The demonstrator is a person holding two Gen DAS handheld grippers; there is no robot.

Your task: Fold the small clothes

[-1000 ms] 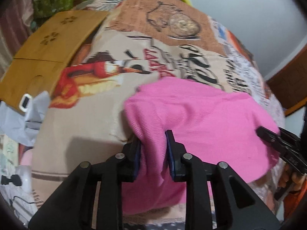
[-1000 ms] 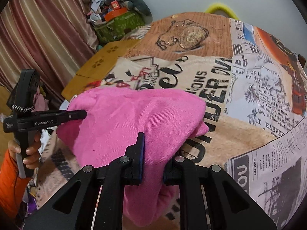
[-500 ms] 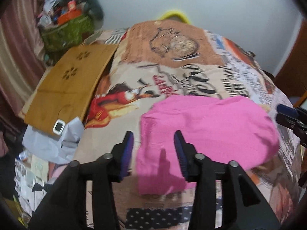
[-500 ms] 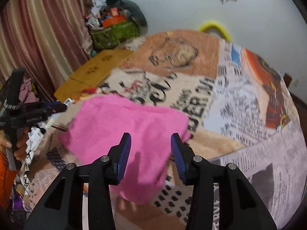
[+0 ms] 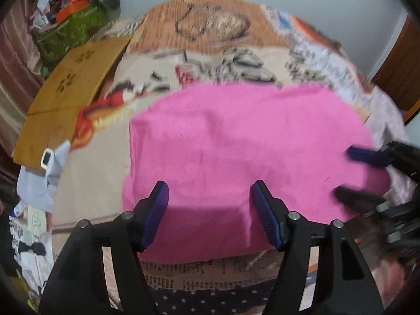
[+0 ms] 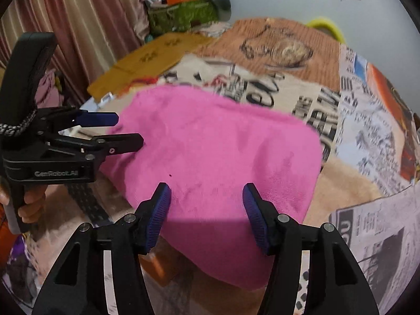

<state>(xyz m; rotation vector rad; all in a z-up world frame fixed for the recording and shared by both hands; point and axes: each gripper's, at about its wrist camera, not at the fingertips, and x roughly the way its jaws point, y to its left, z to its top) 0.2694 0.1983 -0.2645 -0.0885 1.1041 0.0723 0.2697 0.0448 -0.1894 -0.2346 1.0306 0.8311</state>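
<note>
While both tools hover with nothing between their fingers, the pink garment (image 5: 244, 152) lies flat on the newspaper-print bedspread (image 5: 110, 162). Seen from its own camera, the left gripper (image 5: 210, 210) has its jaws spread wide over the cloth's 6 o'clock edge. The right gripper (image 6: 207, 210) is likewise spread wide. A brown cardboard sheet (image 5: 71, 92) sits at 10 o'clock.

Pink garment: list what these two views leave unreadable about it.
- Pink garment: its near edge, left wrist view, lies in shadow between the open left gripper fingers.
- Garment type: no sleeves, legs or neckline show in either view.
- Bedspread print: motion blur, left wrist view.
- Right gripper: open.
</note>
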